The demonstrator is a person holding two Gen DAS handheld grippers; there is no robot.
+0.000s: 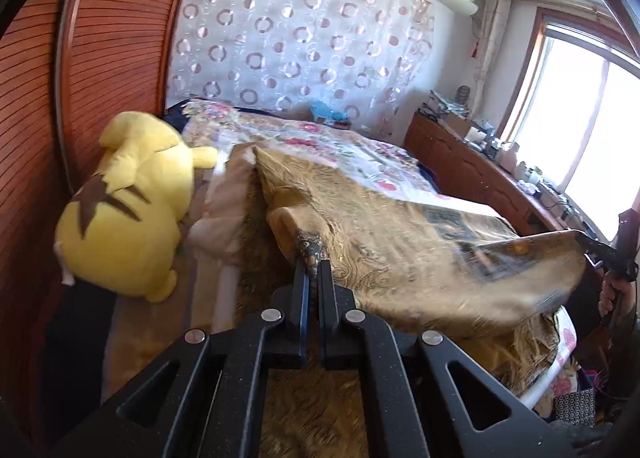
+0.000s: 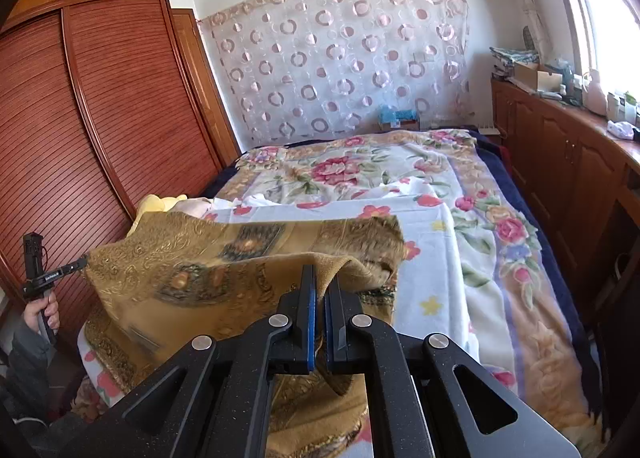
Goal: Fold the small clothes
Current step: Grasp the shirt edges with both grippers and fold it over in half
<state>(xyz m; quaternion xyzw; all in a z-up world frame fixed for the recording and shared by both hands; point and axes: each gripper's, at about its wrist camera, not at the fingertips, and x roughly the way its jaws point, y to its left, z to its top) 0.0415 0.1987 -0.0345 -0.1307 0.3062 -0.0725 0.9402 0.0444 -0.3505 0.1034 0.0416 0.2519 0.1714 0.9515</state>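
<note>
The left gripper (image 1: pixel 314 264) is clamped on one edge of the gold patterned cloth (image 1: pixel 400 254), its jaws pressed together on a gathered fold. The right gripper (image 2: pixel 320 276) pinches the opposite edge the same way, jaws closed on the fabric. The cloth hangs stretched between the two, lifted off the near end of the bed (image 2: pixel 440 266), with its lower part draping down onto the near edge of the floral bedspread (image 2: pixel 344 170). A louvred wooden wardrobe (image 2: pixel 120 106) runs along the bed's left side, and a circle-patterned curtain (image 1: pixel 304 30) hangs behind its far end. A yellow plush toy (image 1: pixel 128 202) lies at the bed's left edge against the wardrobe. A wooden cabinet (image 2: pixel 560 162) runs along the right side under the window (image 1: pixel 580 106).
</note>
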